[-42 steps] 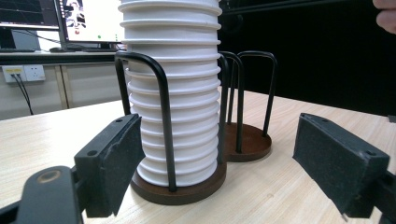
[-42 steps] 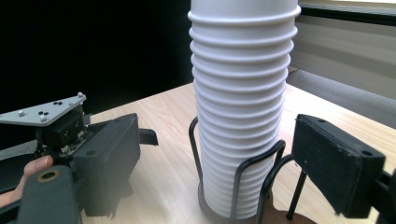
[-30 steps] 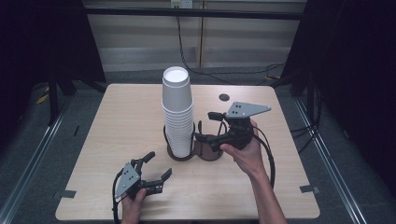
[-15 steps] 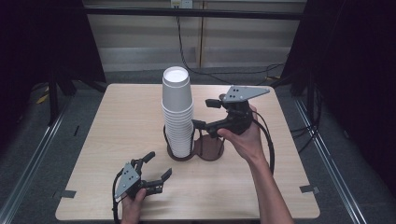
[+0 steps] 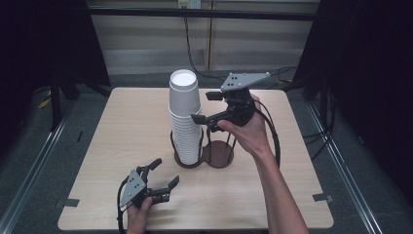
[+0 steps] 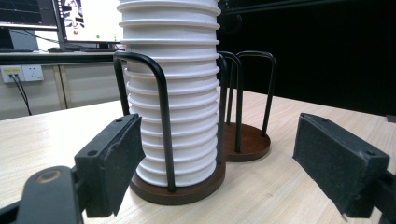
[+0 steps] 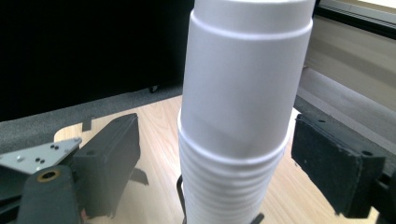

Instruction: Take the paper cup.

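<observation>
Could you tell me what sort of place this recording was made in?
Probably a lab or recording room, not a home: a bare wooden table ringed by black curtains, computer monitors on a desk behind, and cables along the wall.

So there's one tall stack of white paper cups [image 5: 185,114], one two-slot wire cup holder [image 5: 216,153], two tongs, left [image 5: 160,176] and right [image 5: 203,107], all over one tabletop [image 5: 122,126].
</observation>
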Available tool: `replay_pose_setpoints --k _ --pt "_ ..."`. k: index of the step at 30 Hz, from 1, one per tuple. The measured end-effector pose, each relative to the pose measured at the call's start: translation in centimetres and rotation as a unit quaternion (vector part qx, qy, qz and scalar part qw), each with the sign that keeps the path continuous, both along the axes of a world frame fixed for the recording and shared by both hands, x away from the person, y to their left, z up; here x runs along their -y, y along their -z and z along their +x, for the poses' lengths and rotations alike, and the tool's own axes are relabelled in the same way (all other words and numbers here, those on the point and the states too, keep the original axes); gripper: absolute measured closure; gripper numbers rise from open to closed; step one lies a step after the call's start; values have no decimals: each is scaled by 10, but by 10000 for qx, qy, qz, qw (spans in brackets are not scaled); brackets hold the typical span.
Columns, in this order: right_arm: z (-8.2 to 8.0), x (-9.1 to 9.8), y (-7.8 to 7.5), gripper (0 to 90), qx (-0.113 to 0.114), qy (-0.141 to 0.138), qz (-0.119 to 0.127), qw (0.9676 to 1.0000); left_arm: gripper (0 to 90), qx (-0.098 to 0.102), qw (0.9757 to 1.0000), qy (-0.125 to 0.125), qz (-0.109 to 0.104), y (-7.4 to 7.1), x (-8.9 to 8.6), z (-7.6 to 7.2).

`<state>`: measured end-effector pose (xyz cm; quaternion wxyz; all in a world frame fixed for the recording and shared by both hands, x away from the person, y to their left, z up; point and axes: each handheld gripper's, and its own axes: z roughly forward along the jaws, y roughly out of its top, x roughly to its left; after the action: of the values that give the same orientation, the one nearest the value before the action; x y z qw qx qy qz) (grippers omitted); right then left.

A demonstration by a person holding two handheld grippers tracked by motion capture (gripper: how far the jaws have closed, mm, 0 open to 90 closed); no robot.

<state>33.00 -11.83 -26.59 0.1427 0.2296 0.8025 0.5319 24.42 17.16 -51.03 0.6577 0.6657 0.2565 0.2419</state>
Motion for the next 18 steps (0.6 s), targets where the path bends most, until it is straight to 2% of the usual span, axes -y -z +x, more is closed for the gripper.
replay_pose_setpoints --k 10,14,18 --pt "16 -17 -13 135 27 -49 -214 9998 158 0 10000 -1 -2 0 0 0" --pt "24 -22 -15 143 -46 -24 -388 9992 157 0 10000 1 1 0 0 0" --pt "31 -24 -22 148 -114 -84 -410 9991 157 0 10000 -1 -1 0 0 0"
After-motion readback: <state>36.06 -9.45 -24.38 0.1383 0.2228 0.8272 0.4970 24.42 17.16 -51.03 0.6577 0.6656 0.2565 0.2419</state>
